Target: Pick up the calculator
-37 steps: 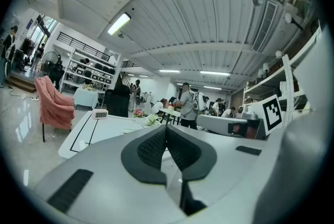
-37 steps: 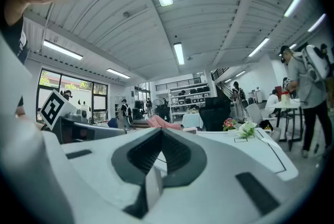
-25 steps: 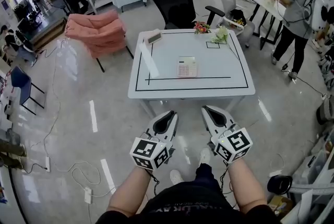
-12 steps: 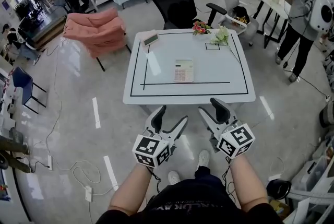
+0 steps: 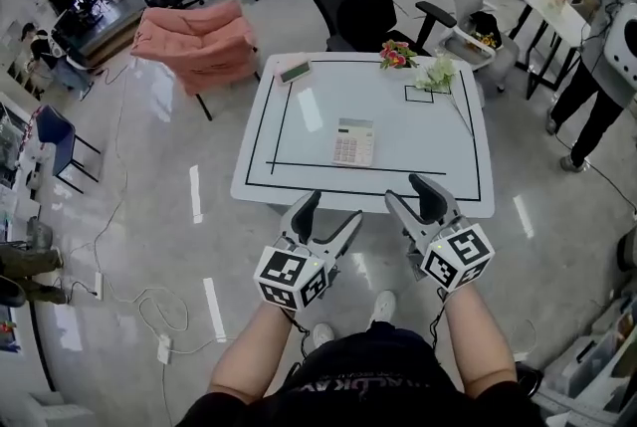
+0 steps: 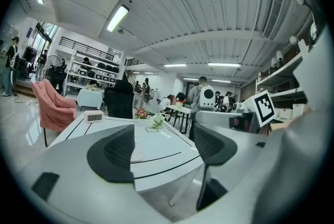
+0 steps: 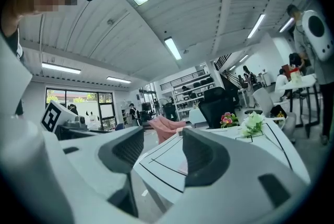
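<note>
The calculator (image 5: 353,141) lies flat near the middle of the worktop (image 5: 438,151), inside the black taped outline and well apart from both tools. The left tool (image 5: 326,214) and right tool (image 5: 413,194) hang just short of the near edge. Their jaws have just been opening and stand wide, with nothing between them. The step in hand looks like the approach — best done by reaching one tool over the edge, low and level, so the spread jaws straddle the calculator's thin sides before closing.
</note>
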`<state>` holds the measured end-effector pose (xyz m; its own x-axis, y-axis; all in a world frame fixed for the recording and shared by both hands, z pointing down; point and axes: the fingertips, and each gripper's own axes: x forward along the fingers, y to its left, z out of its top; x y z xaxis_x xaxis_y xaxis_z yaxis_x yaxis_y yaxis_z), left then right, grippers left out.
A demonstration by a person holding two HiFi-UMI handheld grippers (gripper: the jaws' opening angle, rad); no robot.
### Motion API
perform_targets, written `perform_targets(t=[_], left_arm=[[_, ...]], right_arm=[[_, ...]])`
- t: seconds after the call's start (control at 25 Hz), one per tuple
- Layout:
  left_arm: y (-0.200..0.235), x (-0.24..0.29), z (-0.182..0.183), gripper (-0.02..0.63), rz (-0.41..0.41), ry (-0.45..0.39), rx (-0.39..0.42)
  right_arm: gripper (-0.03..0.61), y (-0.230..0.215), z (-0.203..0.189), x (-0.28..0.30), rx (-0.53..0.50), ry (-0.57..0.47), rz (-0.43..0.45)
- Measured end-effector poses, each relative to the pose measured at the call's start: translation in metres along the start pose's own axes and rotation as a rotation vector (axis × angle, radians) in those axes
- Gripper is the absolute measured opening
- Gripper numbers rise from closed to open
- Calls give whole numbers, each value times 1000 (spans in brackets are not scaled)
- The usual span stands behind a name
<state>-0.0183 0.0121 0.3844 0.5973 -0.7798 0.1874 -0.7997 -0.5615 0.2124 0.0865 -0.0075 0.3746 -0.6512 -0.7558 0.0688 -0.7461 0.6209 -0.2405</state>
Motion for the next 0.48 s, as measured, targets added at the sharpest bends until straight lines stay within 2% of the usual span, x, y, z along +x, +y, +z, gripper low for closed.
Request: perform_targets(t=[0.48], left_arm=[[-3, 44, 4, 347, 105, -4, -20]], right_arm=[[218, -55, 2, 14, 27, 22, 100]])
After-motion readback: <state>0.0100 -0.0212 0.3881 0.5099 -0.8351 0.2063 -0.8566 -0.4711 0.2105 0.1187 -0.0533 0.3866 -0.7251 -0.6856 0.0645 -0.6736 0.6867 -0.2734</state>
